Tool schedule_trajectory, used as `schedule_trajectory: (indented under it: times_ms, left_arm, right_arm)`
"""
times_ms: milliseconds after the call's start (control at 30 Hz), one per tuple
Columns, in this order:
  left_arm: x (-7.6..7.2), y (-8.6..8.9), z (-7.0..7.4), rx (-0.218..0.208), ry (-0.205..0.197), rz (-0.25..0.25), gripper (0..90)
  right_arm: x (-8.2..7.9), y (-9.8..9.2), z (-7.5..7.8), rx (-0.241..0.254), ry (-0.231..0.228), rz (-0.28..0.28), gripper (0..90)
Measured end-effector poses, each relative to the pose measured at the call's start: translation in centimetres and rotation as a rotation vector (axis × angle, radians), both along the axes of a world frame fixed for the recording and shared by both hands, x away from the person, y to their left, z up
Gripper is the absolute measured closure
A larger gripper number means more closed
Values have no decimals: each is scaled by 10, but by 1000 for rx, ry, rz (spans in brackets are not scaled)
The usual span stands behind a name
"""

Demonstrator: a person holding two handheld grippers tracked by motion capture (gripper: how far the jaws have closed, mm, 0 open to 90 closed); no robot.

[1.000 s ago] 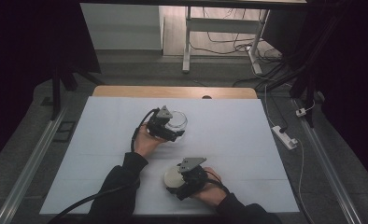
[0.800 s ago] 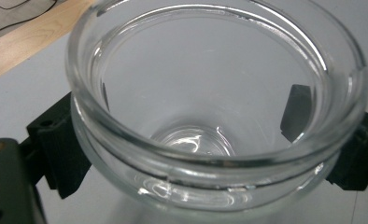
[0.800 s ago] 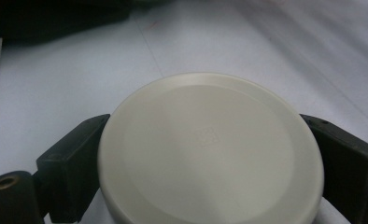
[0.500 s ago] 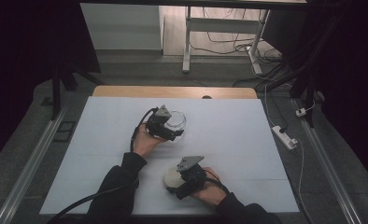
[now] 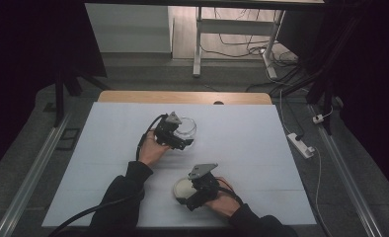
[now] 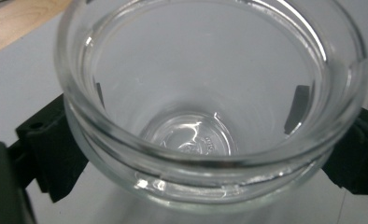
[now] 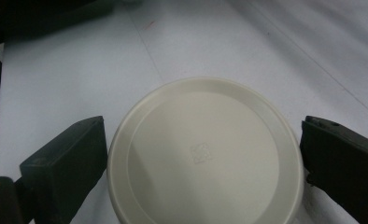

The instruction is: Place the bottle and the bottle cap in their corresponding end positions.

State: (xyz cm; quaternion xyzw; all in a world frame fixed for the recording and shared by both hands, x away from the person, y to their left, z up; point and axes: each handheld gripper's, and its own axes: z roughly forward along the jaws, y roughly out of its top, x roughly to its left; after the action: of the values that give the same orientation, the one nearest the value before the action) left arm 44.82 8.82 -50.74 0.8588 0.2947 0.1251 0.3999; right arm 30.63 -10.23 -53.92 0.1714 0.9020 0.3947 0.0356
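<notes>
White cloth covers the table (image 5: 108, 148), with dark floor all around it. One clear glass jar (image 6: 210, 107) sits near the middle of the table. It is round, see-through and has nothing in it, with a thick rim. The left gripper (image 5: 175, 133) has its jaws tight on the jar's two sides. One cream lid (image 7: 205, 154), round and flat, lies at about 6 o'clock from the jar, near the table's front edge. The right gripper (image 5: 195, 190) has its jaws wide around the lid, close to its sides.
</notes>
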Motion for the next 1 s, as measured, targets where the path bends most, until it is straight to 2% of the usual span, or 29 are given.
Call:
schedule_trajectory:
  times_ms: [133, 500, 733, 867, 1000]
  left_arm:
    - [-1, 1, -2, 16, 15, -6, 0]
    - [-9, 18, -7, -1, 60, 10, 0]
    - [-22, 25, -8, 1, 66, 10, 0]
    - [-28, 30, -9, -8, 82, 28, 0]
    - [-35, 33, -9, 14, 87, 35, 0]
  right_arm:
    - [0, -1, 3, 17, -3, -9, 16]
    - [2, -5, 8, 37, 0, -32, 7]
    - [2, -7, 10, 40, 3, -36, 6]
    - [2, -7, 11, 40, -4, -39, 3]
    - [2, -8, 12, 43, -8, -47, 3]
